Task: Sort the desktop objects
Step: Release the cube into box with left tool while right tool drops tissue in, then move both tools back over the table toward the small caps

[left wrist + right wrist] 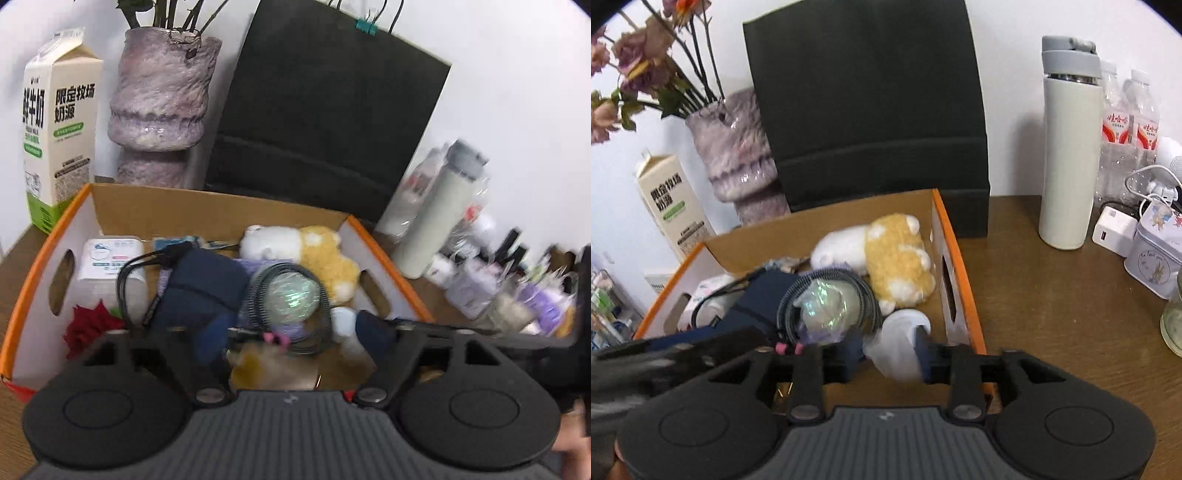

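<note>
- From my left gripper [295, 332] I see its fingers spread wide over the near end of the box [33, 273]; nothing is clamped between them; the fingertips are blurred, so I cannot tell what they touch.
- My right gripper [886, 354] is also spread wide above the box's near right corner; a white lump [901, 339] lies between its fingers, seemingly against the right one; I cannot tell that it is gripped.
- Just past both sets of fingers sits a coiled cable [291, 295] ringed around a shiny wrapped ball [825, 302]; both rest on a navy pouch [199, 288].
- Left in the box are a red flower [88, 325] and a tissue pack [107, 266]; a yellow-and-white plush [890, 254] lies at the far right, close to the wall.
- The box stands on a brown desk [1052, 314]; right of it are a pale flask [1067, 147], water bottles [1130, 122], a white charger [1113, 229] and a tin [1156, 258].
- Behind the box, against the white wall, stand a milk carton [59, 129], a purple vase [159, 103] with flowers, and a black bag [325, 110].
</note>
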Available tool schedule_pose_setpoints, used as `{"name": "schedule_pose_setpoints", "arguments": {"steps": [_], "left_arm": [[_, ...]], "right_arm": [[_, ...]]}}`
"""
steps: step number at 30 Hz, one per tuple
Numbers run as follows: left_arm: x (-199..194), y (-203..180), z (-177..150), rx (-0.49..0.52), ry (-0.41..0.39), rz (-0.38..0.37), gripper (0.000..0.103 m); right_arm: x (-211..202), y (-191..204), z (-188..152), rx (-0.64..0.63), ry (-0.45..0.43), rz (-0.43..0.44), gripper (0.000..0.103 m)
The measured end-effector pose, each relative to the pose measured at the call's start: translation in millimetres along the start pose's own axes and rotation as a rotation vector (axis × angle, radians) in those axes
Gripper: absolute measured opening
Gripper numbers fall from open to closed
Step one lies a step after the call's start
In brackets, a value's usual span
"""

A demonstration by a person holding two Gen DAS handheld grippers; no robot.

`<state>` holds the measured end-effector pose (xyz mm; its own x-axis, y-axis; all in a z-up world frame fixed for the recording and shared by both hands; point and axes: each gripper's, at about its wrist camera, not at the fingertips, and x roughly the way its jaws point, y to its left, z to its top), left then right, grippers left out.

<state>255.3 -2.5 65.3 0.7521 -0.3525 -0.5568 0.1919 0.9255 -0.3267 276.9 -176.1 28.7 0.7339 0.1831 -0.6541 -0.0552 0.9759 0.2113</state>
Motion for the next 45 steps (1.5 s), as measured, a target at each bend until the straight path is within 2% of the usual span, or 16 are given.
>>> {"name": "schedule_pose_setpoints", "arguments": {"steps": [1, 3, 7, 10, 14, 17, 20, 22, 24, 26, 31, 35, 39, 42, 45], "left_arm": [[-5, 0, 1, 0.0, -0.004, -0.009, 0.081], [-16, 0, 10, 0.008, -0.043, -0.001, 0.085], [-36, -1, 16, 0.084, -0.116, 0.111, 0.101], [-34, -3, 15, 0.161, -0.121, 0.193, 0.103], [-27, -1, 15, 0.146, -0.083, 0.213, 0.103], [-42, -7, 11, 0.151, -0.124, 0.274, 0.103], [-69, -8, 5, 0.144, -0.137, 0.25, 0.103], [-88, -7, 1, 0.123, -0.134, 0.253, 0.103], [-110, -7, -13, 0.116, -0.154, 0.273, 0.103], [-129, -5, -32, 0.122, -0.162, 0.3, 0.103], [-157, -2, -99, 0.13, -0.13, 0.367, 0.103], [-172, -1, -151, 0.127, -0.096, 0.411, 0.103], [-192, -3, -187, 0.112, -0.085, 0.373, 0.103], [-206, -5, -203, 0.052, -0.079, 0.345, 0.103], [-212, -12, -216, 0.074, -0.077, 0.323, 0.103]], "right_arm": [[-3, 0, 2, 0.009, -0.001, 0.002, 0.056], [-13, -1, 5, 0.026, -0.023, 0.022, 0.071], [-27, 0, 9, 0.01, -0.067, 0.013, 0.087], [-21, 4, 9, -0.011, -0.039, -0.008, 0.088], [-11, 13, 7, -0.022, 0.015, -0.03, 0.088], [-29, 20, 5, -0.034, -0.008, -0.02, 0.088], [-66, 24, -2, -0.04, -0.085, 0.001, 0.09], [-79, 25, -8, -0.033, -0.106, 0.026, 0.096], [-89, 24, -19, -0.024, -0.092, 0.065, 0.096], [-99, 24, -34, -0.013, -0.086, 0.065, 0.096], [-118, 24, -92, -0.057, -0.091, 0.033, 0.096], [-131, 25, -144, -0.128, -0.084, -0.039, 0.096], [-155, 34, -185, -0.184, -0.119, -0.061, 0.096], [-173, 41, -207, -0.2, -0.132, -0.063, 0.096], [-187, 44, -226, -0.199, -0.143, -0.026, 0.096]]}}
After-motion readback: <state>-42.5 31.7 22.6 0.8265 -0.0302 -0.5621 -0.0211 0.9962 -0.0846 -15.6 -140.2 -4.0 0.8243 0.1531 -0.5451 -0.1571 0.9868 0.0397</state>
